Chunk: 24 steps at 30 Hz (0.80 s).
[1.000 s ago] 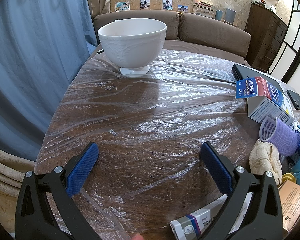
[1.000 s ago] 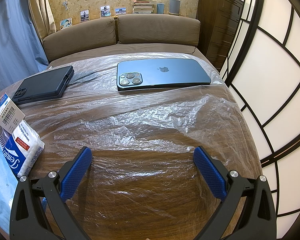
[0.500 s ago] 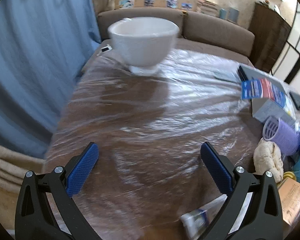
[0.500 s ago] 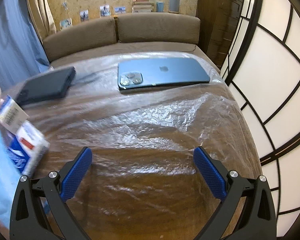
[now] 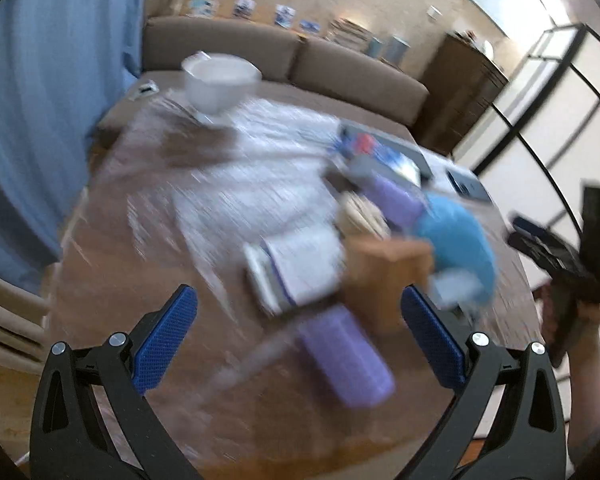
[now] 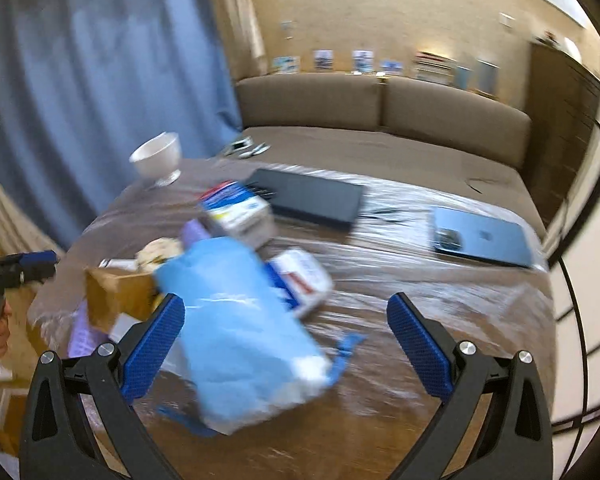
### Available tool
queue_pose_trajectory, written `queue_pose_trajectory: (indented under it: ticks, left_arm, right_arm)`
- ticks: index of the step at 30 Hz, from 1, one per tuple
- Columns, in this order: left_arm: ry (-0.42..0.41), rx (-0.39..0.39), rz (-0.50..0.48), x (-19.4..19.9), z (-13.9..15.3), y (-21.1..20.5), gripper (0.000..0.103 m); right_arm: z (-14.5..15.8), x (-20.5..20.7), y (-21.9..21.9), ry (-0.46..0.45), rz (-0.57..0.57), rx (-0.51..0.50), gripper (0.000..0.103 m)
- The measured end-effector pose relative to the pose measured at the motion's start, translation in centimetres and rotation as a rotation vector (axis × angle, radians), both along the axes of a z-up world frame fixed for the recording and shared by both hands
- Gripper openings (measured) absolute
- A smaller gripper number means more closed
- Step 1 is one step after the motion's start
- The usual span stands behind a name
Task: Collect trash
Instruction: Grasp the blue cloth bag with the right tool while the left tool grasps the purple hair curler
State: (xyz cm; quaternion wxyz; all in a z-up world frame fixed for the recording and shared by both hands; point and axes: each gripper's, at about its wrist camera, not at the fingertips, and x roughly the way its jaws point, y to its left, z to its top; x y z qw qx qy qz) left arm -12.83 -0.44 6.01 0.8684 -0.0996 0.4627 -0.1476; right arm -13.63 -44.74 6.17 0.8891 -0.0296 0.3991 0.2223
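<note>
Blue bag [image 6: 240, 320] lies mid-frame among blurred boxes on the plastic-covered table [image 6: 440, 312], between the wide, empty right gripper [image 6: 286, 342]; left gripper [image 5: 298, 334], also wide, hovers over a purple roller [image 5: 346, 360].

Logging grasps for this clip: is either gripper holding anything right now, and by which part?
Nothing is held. The left gripper and right gripper are both wide open above the table, with no item between their fingers.

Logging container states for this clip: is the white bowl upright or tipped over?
Upright. The bowl stands on its foot at the table's far corner, rim up, in both views. Contents cannot be told: blur.
</note>
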Motion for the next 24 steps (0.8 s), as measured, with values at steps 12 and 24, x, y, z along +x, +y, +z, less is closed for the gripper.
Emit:
queue_pose_trajectory:
  ticks: [12,24]
  left_arm:
    - [0.037,0.097,-0.074,-0.2,-3.8,-4.5,0.102]
    - [0.011,0.155,-0.102,-1.0,-4.6,-5.1,0.076]
  right_arm:
    - [-4.9,3.0,2.7,0.187,0.047,0.024,0.099]
    - [-6.2,3.5,3.3,0.237,0.074,0.044,0.073]
